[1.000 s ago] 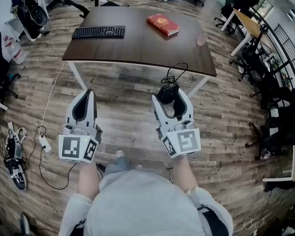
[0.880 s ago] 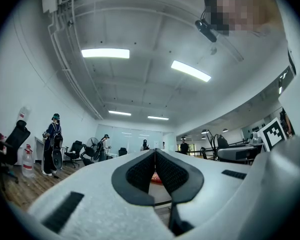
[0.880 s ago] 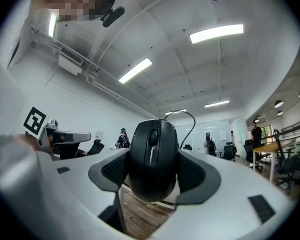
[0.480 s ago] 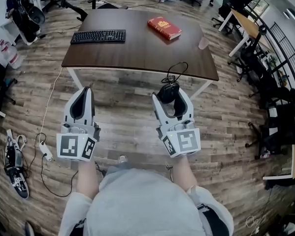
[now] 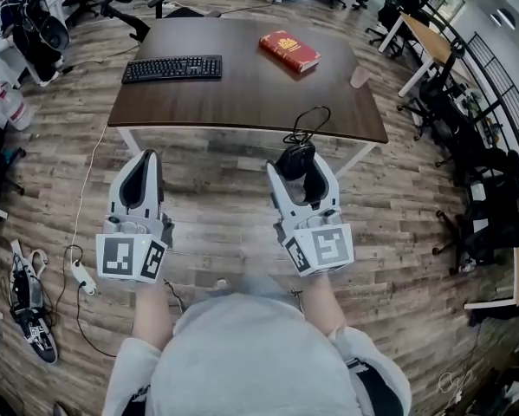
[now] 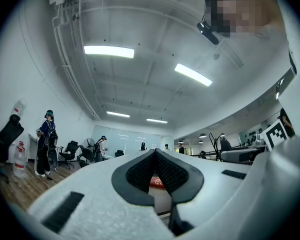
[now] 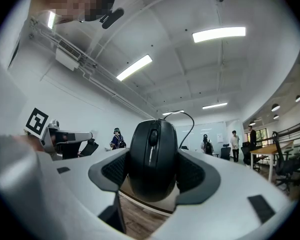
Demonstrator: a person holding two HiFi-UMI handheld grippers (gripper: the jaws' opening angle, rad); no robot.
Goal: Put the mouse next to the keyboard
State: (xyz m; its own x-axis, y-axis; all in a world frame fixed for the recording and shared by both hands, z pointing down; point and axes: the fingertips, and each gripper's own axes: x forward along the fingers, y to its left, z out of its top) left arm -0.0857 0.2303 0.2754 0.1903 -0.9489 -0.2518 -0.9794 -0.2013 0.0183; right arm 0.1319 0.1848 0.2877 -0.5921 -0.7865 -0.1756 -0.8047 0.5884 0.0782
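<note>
Mouse (image 7: 153,159) between raised right gripper's (image 5: 300,173) jaws

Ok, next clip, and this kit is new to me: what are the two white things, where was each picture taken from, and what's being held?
No robot here: a person holds a two-jaw gripper in each hand. One picture comes from a camera on the person's head, looking down; the other two come from cameras riding on each gripper. The left gripper is shut and empty. The right gripper clamps a black wired mouse. On the dark table are a keyboard, a red book and a cup.
</note>
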